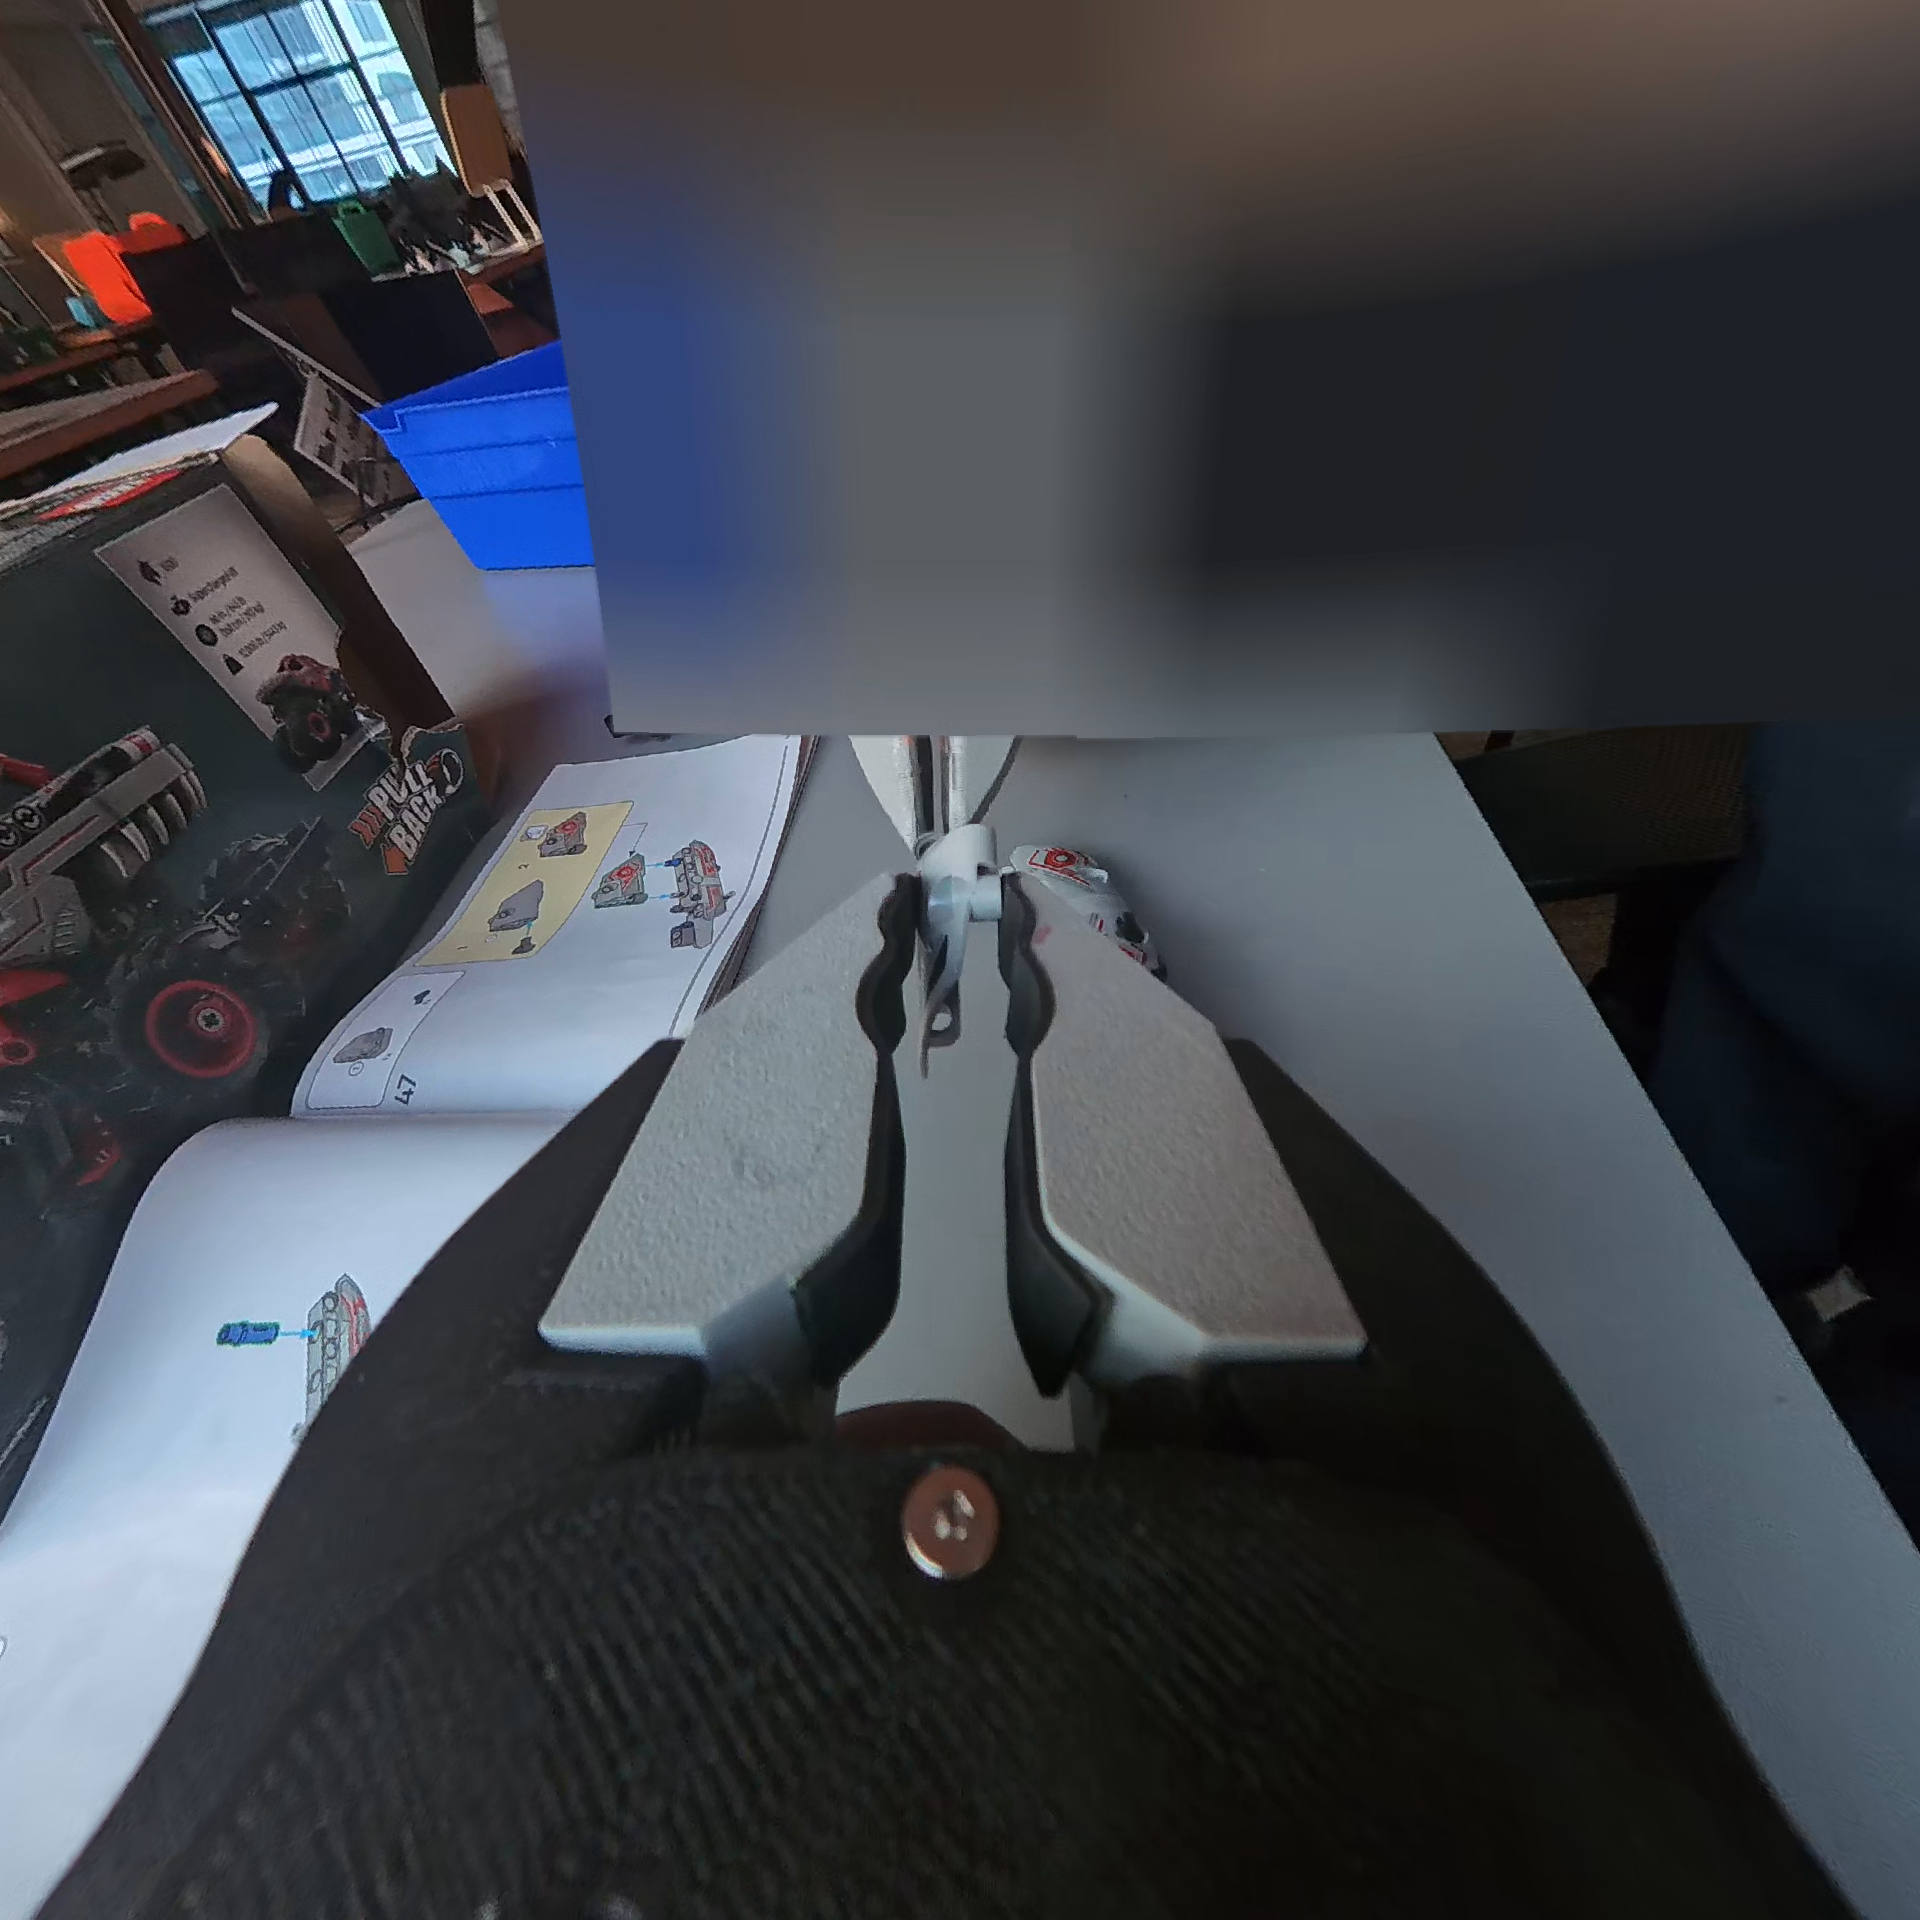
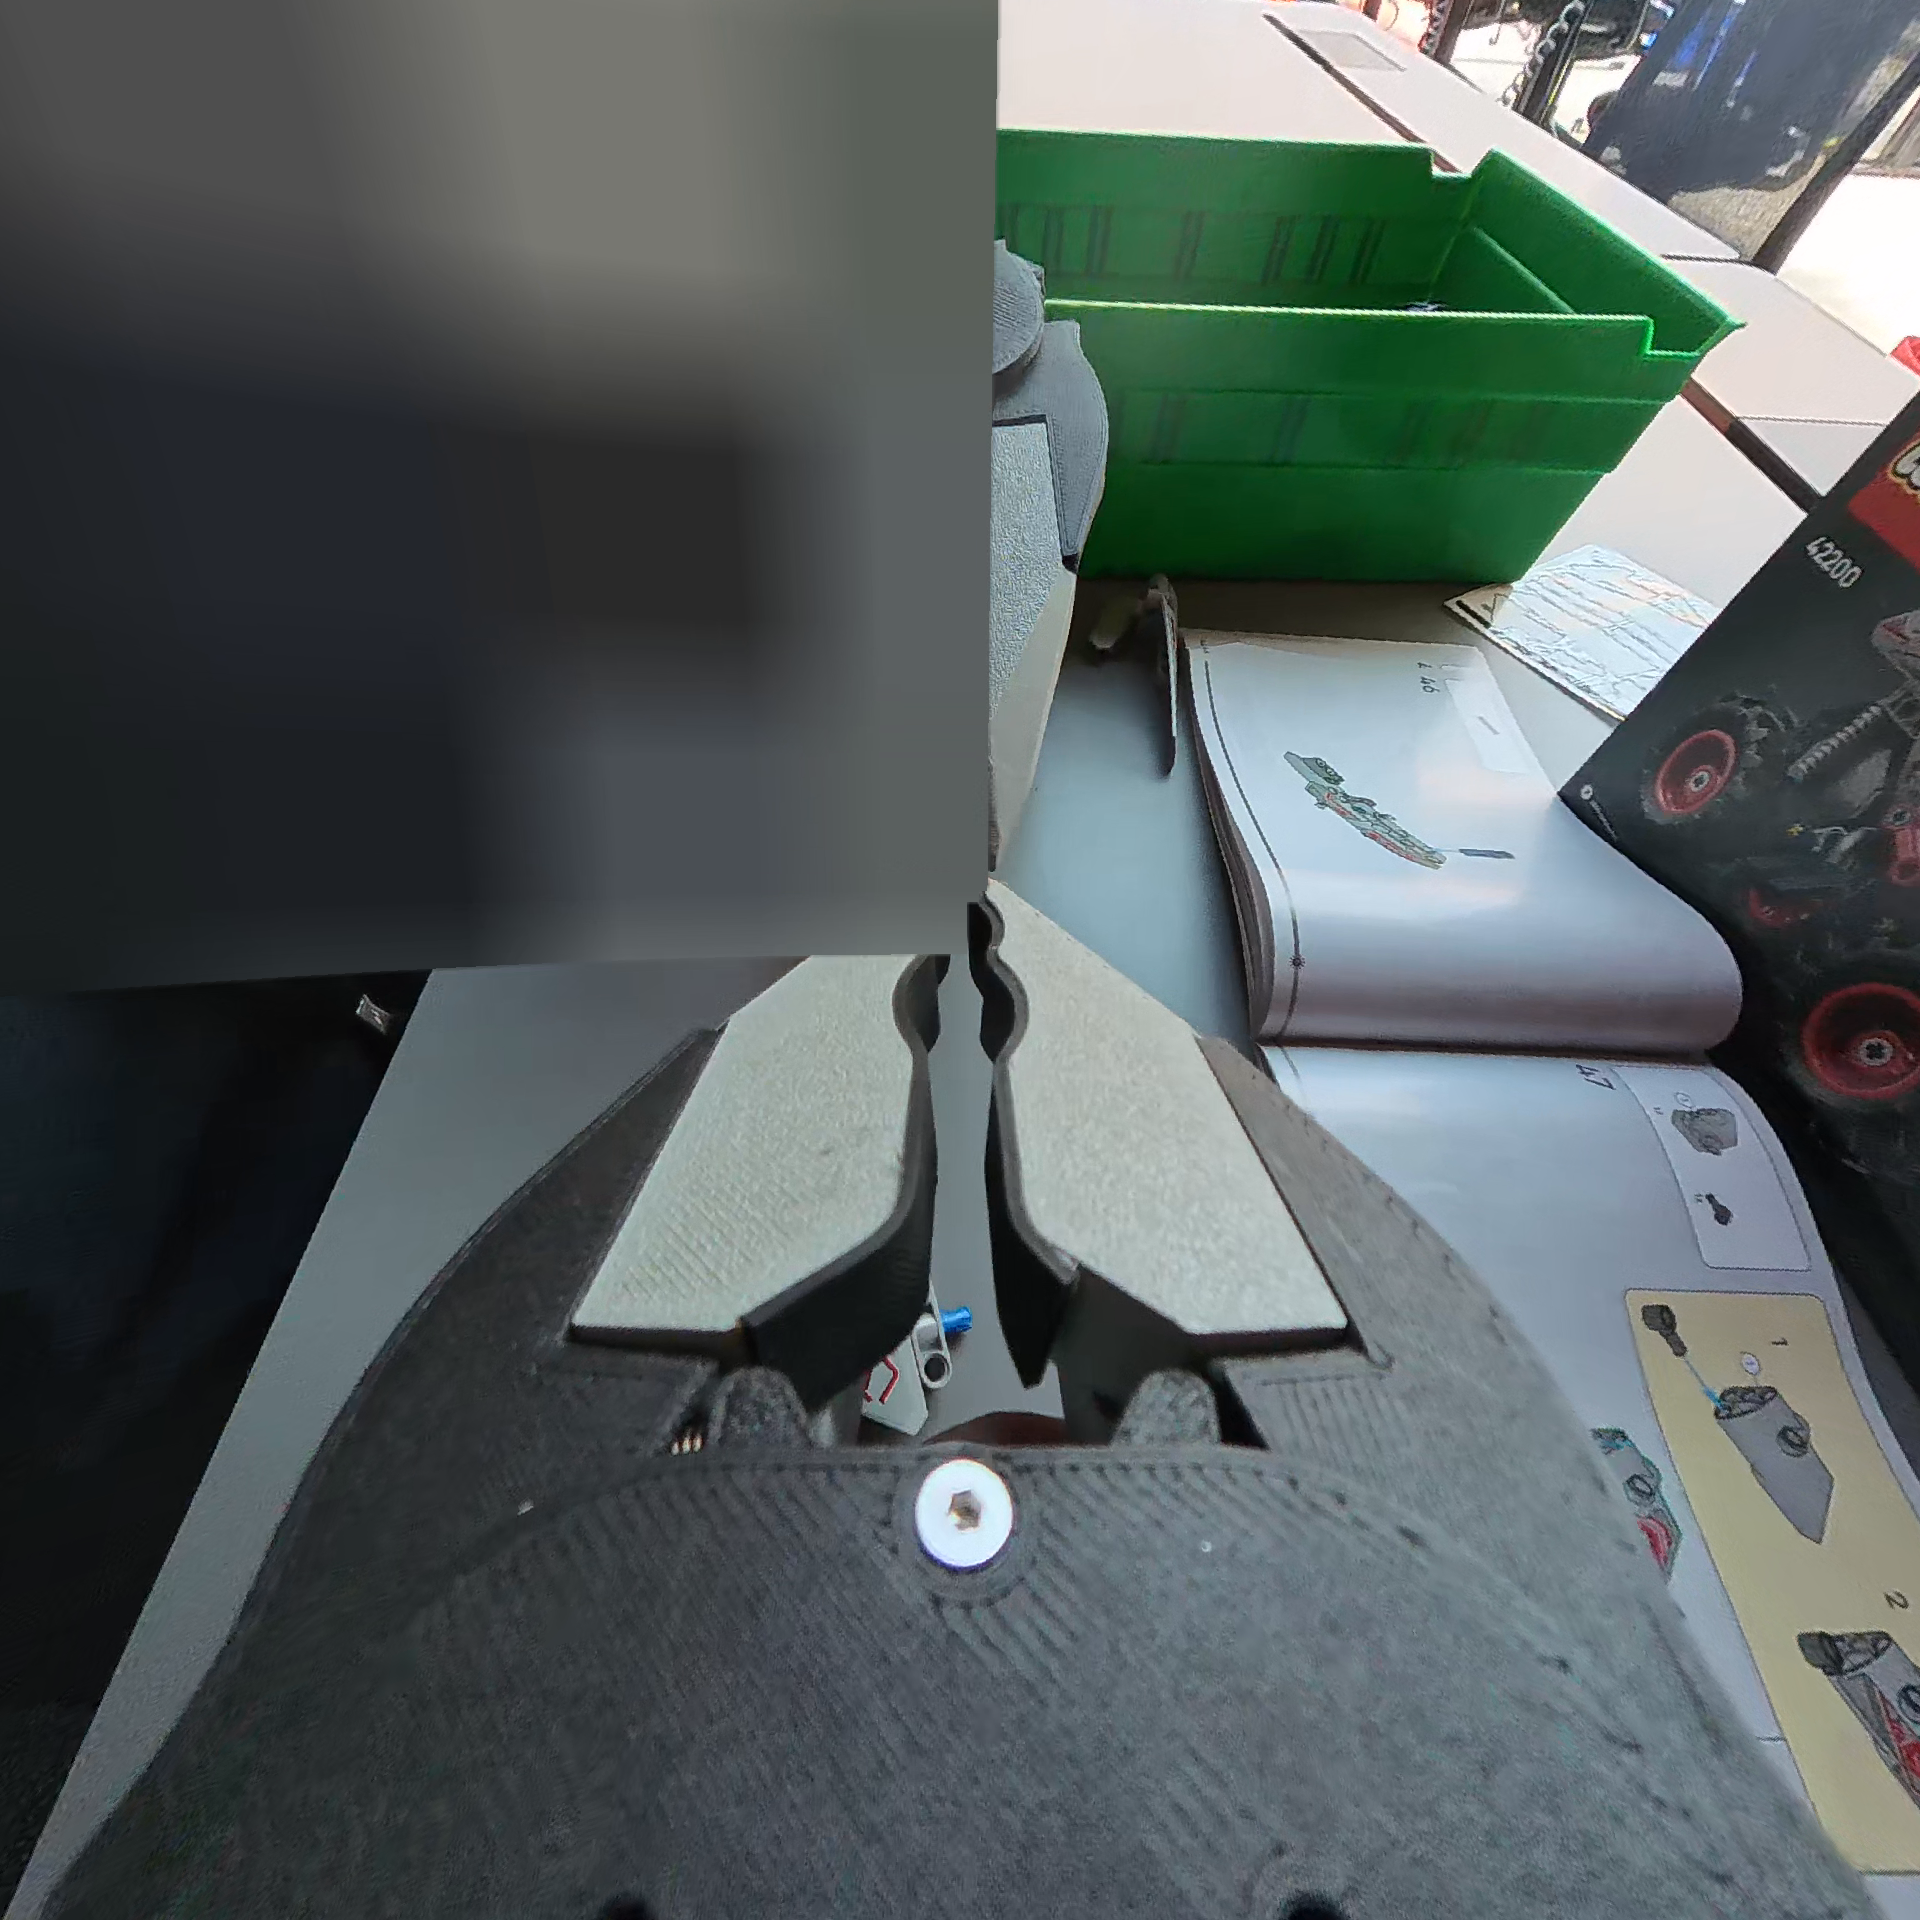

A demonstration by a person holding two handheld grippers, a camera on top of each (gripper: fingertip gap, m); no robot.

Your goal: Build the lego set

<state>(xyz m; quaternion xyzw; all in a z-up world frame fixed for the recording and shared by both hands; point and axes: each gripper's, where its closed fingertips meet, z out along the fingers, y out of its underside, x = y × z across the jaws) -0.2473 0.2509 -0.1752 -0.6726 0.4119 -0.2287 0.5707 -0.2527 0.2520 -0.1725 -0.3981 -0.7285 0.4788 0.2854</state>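
In the left wrist view my left gripper [image 1: 958, 896] is shut on a small light grey lego piece [image 1: 951, 904], held above the grey table [image 1: 1299, 1039]. A white lego assembly with red stickers [image 1: 1086, 896] lies on the table just right of the fingertips. In the right wrist view my right gripper [image 2: 971, 966] is shut with only a thin gap at the tips, and I see nothing between them. The mosaic patch hides part of the left tip. A white piece with a blue pin [image 2: 930, 1351] lies on the table under the fingers. The other gripper's grey body [image 2: 1044, 436] shows beside the patch.
The open instruction booklet [image 1: 623, 914] [image 2: 1403, 831] lies on the table, with the dark lego box [image 1: 208, 779] [image 2: 1787, 831] beside it. A blue bin [image 1: 488, 468] and stacked green bins [image 2: 1351, 364] stand at the back. A grey lego part [image 2: 1158, 665] lies by the booklet.
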